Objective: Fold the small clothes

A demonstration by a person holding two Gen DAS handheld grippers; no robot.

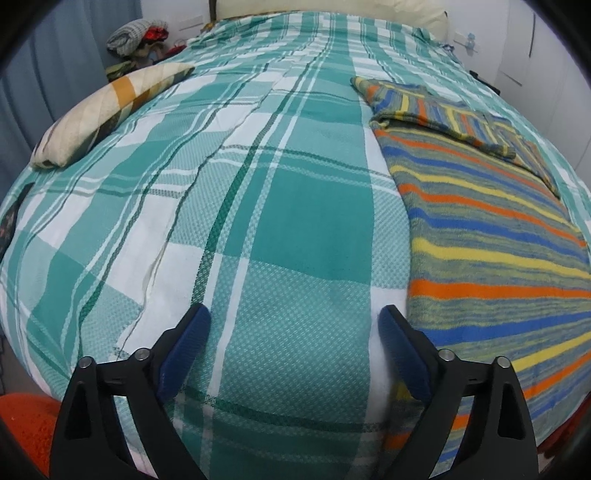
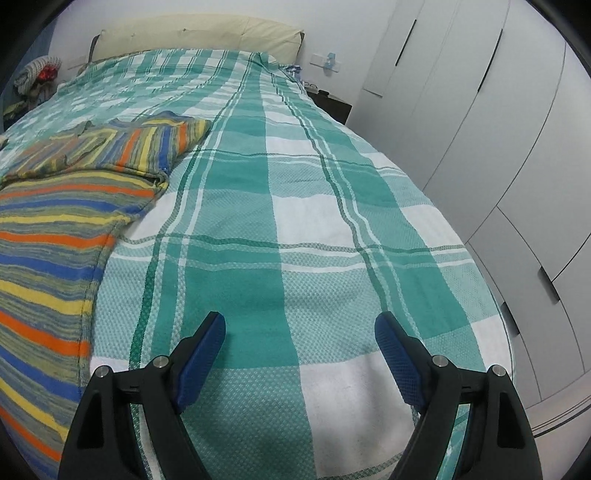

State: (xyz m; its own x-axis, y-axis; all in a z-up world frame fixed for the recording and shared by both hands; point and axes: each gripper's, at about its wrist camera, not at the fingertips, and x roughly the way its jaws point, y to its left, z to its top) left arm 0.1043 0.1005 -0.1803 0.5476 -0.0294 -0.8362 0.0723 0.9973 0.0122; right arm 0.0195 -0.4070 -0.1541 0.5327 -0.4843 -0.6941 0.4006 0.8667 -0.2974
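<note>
A striped knit garment in orange, blue, yellow and grey-green lies flat on the green-and-white plaid bedspread, with a sleeve folded across its far end. In the left wrist view it fills the right side. My left gripper is open and empty over the bedspread, its right finger just left of the garment's edge. In the right wrist view the garment lies at the left. My right gripper is open and empty above bare bedspread, to the right of the garment.
A patterned pillow lies at the bed's far left. A pile of clothes sits beyond it. A cream headboard cushion is at the far end. White wardrobe doors stand close to the bed's right side. An orange cloth is at bottom left.
</note>
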